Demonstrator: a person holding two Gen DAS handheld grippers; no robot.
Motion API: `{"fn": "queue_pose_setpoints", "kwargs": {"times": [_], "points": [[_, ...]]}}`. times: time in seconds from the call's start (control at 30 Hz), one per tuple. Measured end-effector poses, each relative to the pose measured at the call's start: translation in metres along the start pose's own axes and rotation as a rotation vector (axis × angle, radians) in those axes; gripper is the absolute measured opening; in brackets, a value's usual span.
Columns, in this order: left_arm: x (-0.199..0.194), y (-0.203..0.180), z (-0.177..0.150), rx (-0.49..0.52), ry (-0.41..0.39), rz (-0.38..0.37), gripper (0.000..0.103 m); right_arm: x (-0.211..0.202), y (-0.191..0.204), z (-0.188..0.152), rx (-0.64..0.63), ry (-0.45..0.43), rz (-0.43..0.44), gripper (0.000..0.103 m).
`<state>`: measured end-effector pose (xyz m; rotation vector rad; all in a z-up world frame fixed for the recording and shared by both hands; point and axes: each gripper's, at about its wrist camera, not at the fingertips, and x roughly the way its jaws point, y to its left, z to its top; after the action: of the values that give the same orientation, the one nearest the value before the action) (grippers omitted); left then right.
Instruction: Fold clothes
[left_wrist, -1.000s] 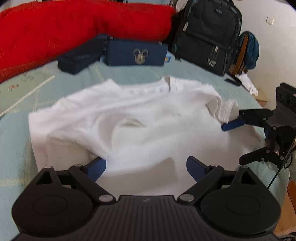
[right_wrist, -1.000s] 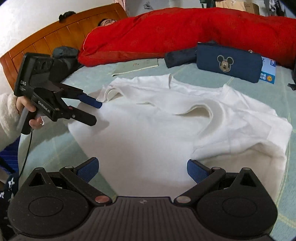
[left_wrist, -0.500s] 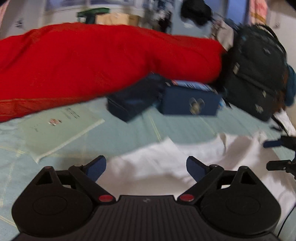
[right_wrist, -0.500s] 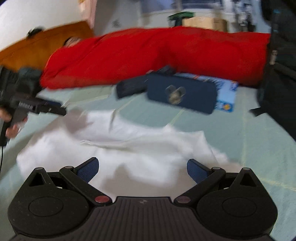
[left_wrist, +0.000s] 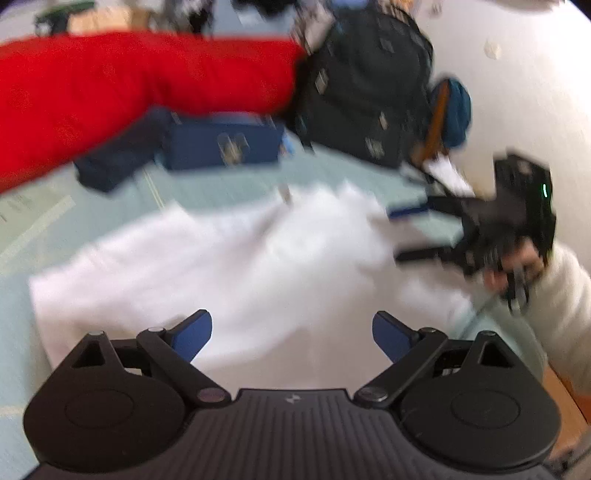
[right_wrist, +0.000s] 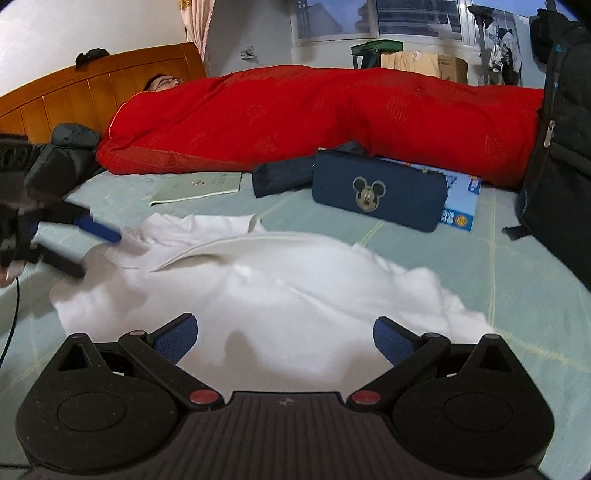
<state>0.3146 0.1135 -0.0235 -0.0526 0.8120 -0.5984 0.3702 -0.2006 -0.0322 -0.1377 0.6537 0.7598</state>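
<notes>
A white T-shirt (left_wrist: 240, 266) lies rumpled on the pale green bed sheet (right_wrist: 517, 295), collar toward the far side. In the blurred left wrist view my left gripper (left_wrist: 293, 332) hangs open over the shirt's near hem, nothing between its blue pads. The right gripper (left_wrist: 397, 233), held by a hand in a white sleeve, stands open at the shirt's right edge. From the right wrist view the T-shirt (right_wrist: 295, 288) spreads ahead, my right gripper (right_wrist: 284, 334) is open above its near part, and the left gripper (right_wrist: 94, 254) is open at the sleeve on the far left.
A person lies under a red quilt (right_wrist: 332, 114) along the far side of the bed. A navy Mickey pouch (right_wrist: 376, 192), a dark case (right_wrist: 280, 177) and a booklet (right_wrist: 199, 186) lie behind the shirt. A black backpack (left_wrist: 362, 85) stands at the right, a wooden headboard (right_wrist: 74, 96) at the left.
Both cameras tipped up toward the quilt and came back down over the shirt. The left view is blurred from moving. Both grippers stayed open, and the shirt lies more bunched.
</notes>
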Motion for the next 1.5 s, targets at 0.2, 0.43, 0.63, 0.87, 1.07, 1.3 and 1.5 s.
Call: {"fn": "queue_pose_setpoints", "kwargs": {"times": [0.2, 0.43, 0.63, 0.87, 1.07, 1.3, 1.5], "points": [[0.029, 0.021, -0.002, -0.092, 0.082, 0.021, 0.093, 0.002, -0.002, -0.005, 0.025, -0.002, -0.023, 0.103], [0.01, 0.042, 0.039, -0.133, -0.132, 0.304, 0.093, 0.002, -0.006, 0.003, 0.042, -0.057, -0.024, 0.103], [0.008, 0.028, 0.042, -0.122, -0.162, 0.274, 0.094, 0.008, -0.01, 0.002, 0.067, -0.072, -0.019, 0.103], [0.034, 0.006, 0.015, -0.02, -0.039, 0.291, 0.096, 0.019, -0.033, -0.014, 0.175, 0.009, -0.088, 0.103], [0.024, -0.007, 0.002, -0.055, -0.014, 0.315, 0.094, -0.007, -0.066, -0.022, 0.325, -0.107, 0.043, 0.103], [0.013, -0.044, -0.022, -0.016, -0.017, 0.329, 0.094, -0.023, -0.092, -0.019, 0.399, -0.19, 0.016, 0.056], [-0.002, -0.086, -0.051, 0.02, -0.083, 0.347, 0.094, 0.001, -0.105, 0.006, 0.372, -0.067, -0.126, 0.043]]}}
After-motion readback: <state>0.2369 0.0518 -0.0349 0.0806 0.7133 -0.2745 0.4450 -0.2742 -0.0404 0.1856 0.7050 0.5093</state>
